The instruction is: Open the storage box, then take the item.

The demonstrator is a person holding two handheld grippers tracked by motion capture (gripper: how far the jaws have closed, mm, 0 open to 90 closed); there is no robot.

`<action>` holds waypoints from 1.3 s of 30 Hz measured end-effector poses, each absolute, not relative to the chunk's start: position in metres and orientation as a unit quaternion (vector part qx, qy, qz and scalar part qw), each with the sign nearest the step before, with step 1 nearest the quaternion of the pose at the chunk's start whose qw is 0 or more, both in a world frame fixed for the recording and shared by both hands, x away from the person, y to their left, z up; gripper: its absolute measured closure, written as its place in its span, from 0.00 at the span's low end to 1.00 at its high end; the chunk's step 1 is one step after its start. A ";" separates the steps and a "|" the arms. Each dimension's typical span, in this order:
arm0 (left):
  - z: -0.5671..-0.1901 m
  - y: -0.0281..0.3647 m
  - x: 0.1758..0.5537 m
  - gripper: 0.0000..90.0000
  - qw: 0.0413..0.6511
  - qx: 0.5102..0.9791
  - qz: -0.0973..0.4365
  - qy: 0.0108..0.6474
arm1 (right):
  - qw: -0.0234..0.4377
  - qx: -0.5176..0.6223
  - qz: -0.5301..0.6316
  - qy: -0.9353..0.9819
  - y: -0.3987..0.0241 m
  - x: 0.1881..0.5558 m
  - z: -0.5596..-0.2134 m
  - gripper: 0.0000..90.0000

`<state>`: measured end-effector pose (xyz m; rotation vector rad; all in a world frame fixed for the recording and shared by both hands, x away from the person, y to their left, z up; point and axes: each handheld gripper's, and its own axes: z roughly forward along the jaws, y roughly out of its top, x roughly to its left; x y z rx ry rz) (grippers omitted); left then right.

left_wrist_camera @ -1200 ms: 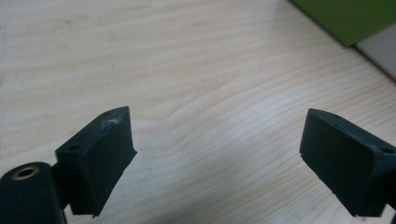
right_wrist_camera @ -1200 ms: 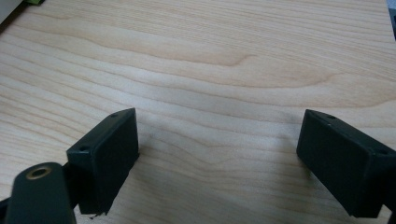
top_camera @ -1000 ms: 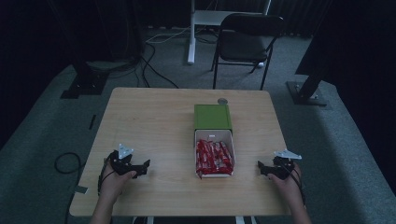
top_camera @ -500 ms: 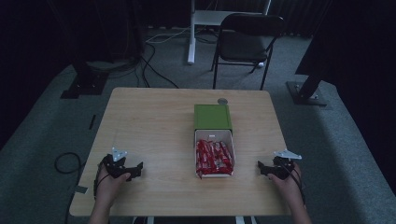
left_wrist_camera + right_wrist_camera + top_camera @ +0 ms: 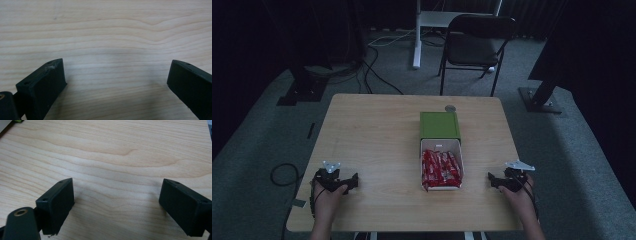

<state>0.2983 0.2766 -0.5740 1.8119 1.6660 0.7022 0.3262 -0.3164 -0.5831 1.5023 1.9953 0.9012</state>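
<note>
You've got the left gripper (image 5: 354, 181) and right gripper (image 5: 492, 181) resting spread and empty on the table (image 5: 377, 135), flanking the open box of red packets (image 5: 441, 169) between them, ready to reach in.

Left gripper (image 5: 115, 82) jaws spread wide over bare wooden table (image 5: 105, 37)

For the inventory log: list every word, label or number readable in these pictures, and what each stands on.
None can be read.
Red packets in the white tray: any print is too small and blurred to read.
Green box: its top bears no lettering that can be made out.
Round disc behind the box: too small to tell.
</note>
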 end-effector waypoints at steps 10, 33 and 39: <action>-0.574 0.272 0.300 0.03 0.277 0.683 0.267 0.621 | 0.239 0.547 0.330 0.732 -0.316 0.326 -0.583 0.12; -0.574 0.271 0.301 0.03 0.276 0.681 0.268 0.623 | 0.242 0.552 0.329 0.727 -0.316 0.326 -0.583 0.14; -0.575 0.271 0.302 0.03 0.276 0.682 0.268 0.622 | 0.241 0.556 0.325 0.726 -0.315 0.324 -0.578 0.14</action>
